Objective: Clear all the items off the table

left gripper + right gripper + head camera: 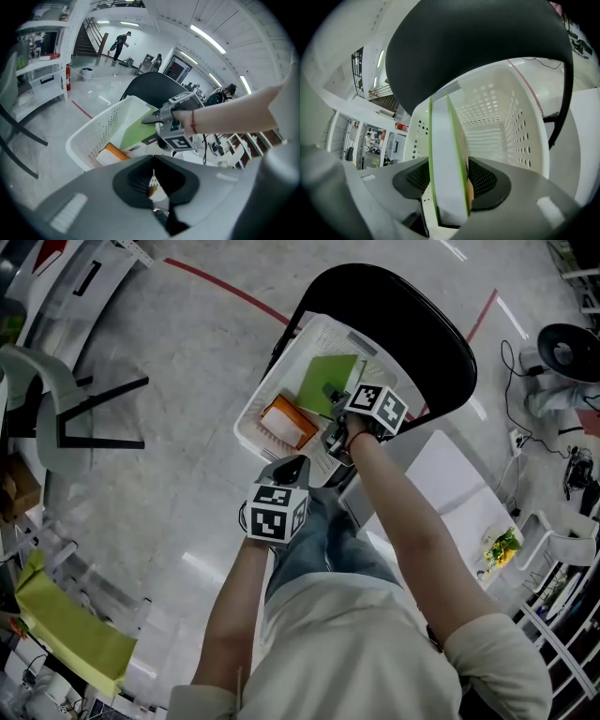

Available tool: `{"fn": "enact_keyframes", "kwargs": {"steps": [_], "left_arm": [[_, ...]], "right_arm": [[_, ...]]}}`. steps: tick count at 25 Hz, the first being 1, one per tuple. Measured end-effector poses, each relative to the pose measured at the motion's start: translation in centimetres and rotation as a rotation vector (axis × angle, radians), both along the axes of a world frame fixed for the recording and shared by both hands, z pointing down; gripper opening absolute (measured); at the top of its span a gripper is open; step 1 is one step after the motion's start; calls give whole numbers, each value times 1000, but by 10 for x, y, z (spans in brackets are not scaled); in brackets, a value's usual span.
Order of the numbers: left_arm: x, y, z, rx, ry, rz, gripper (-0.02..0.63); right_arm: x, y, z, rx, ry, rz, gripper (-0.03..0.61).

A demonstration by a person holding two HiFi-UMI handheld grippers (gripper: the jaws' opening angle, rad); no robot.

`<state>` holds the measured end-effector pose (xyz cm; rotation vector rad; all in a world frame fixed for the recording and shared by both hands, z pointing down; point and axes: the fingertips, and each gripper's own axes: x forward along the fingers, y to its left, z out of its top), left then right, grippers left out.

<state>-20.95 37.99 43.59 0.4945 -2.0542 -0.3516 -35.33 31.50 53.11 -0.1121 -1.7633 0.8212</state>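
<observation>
Flat green box (328,382) stands on edge inside the white basket (251,423), white narrow side facing the right gripper (336,399). Right forearm reaches forward and down; jaws spread, box between them, slim gap at one pad. Left gripper (289,468) pressed together, empty, by the near rim. Basket perforated plastic, on black chair (412,324).

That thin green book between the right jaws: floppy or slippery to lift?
Probably stiff: the green book stands straight between the right gripper's jaws, no bowing. Its covers look smooth, so a light hold might let it slip. Thin and on edge in the white basket, it would likely tip flat.
</observation>
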Motion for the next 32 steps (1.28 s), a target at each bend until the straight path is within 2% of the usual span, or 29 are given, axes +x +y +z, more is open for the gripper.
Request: {"fn": "enact_keyframes", "kwargs": {"steps": [18,32], "left_arm": [[13,-22,-26,-3,-49,62,11],[22,-29,-42,-14,-82,103,11]], "right_arm": [[27,-59,-38,42,-52,74,239],[60,-67,-63,12,-85,84,228]]}}
